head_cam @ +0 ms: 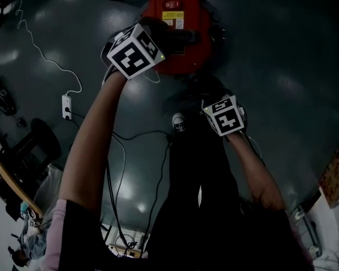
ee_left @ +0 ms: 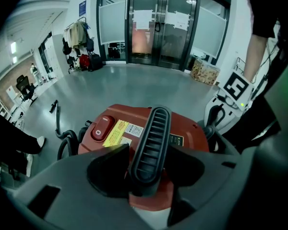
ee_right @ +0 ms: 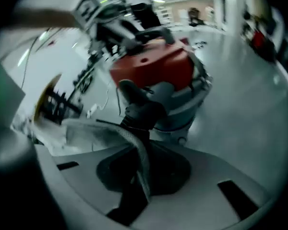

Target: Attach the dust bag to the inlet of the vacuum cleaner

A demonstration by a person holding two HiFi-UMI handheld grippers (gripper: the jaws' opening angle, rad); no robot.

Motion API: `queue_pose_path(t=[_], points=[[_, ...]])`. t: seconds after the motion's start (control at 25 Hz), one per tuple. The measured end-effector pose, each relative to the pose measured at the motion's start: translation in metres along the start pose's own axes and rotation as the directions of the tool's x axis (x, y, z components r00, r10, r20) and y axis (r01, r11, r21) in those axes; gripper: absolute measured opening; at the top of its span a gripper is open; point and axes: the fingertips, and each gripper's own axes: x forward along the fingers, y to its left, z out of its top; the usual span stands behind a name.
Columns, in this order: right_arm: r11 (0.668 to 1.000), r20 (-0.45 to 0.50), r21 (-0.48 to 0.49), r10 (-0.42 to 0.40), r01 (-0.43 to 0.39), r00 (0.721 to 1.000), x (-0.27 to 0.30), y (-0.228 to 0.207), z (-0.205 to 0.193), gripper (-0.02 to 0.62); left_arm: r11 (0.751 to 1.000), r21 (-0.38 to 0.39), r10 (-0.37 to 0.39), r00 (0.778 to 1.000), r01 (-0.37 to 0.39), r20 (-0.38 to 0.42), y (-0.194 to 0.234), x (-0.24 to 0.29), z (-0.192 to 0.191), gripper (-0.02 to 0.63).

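Observation:
The vacuum cleaner has a red lid (head_cam: 183,16) with a black ribbed handle (ee_left: 151,143) across its top. My left gripper (ee_left: 146,176) is shut on that handle, and in the head view its marker cube hides the jaws. In the right gripper view the red lid (ee_right: 153,66) is tilted above the grey drum (ee_right: 187,104), with a black inlet piece (ee_right: 141,107) in front. The pale dust bag (ee_right: 86,131) hangs to the left, its thin edge running between the jaws of my right gripper (ee_right: 143,171), which is shut on it. The right gripper (head_cam: 225,116) sits nearer to me than the vacuum.
A white power strip (head_cam: 66,106) and its cable lie on the dark floor to the left. A black hose (ee_left: 67,145) curls beside the vacuum. Chairs and clutter stand at the far left (head_cam: 22,151). Glass doors (ee_left: 158,23) and a patterned box (ee_left: 204,72) lie beyond.

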Motion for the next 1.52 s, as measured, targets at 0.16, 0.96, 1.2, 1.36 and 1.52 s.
queue_pose_path(t=[0.16, 0.96, 1.2, 1.36, 1.52], points=[[0.988, 0.028, 0.153, 0.002, -0.006, 1.0, 0.0, -0.004, -0.004, 0.054, 1.0, -0.001, -0.005, 1.0, 0.005, -0.004, -0.001, -0.002, 0.002, 0.213], [0.816, -0.082, -0.577, -0.091, 0.027, 0.992, -0.012, 0.027, 0.016, 0.21, 1.0, 0.0, -0.023, 1.0, 0.023, 0.004, -0.001, 0.0, 0.001, 0.213], [0.977, -0.049, -0.202, -0.08, 0.069, 0.996, -0.013, 0.021, 0.027, 0.173, 1.0, 0.001, -0.019, 1.0, 0.019, 0.019, 0.0, 0.0, 0.0, 0.213], [0.986, -0.018, 0.076, -0.149, 0.15, 0.989, -0.015, 0.016, 0.024, 0.173, 1.0, 0.0, -0.016, 1.0, 0.016, 0.02, 0.0, -0.001, 0.0, 0.213], [0.96, -0.025, 0.181, -0.214, 0.215, 0.977, -0.017, 0.014, 0.022, 0.173, 1.0, -0.005, -0.008, 1.0, 0.008, 0.017, 0.0, -0.001, 0.0, 0.215]])
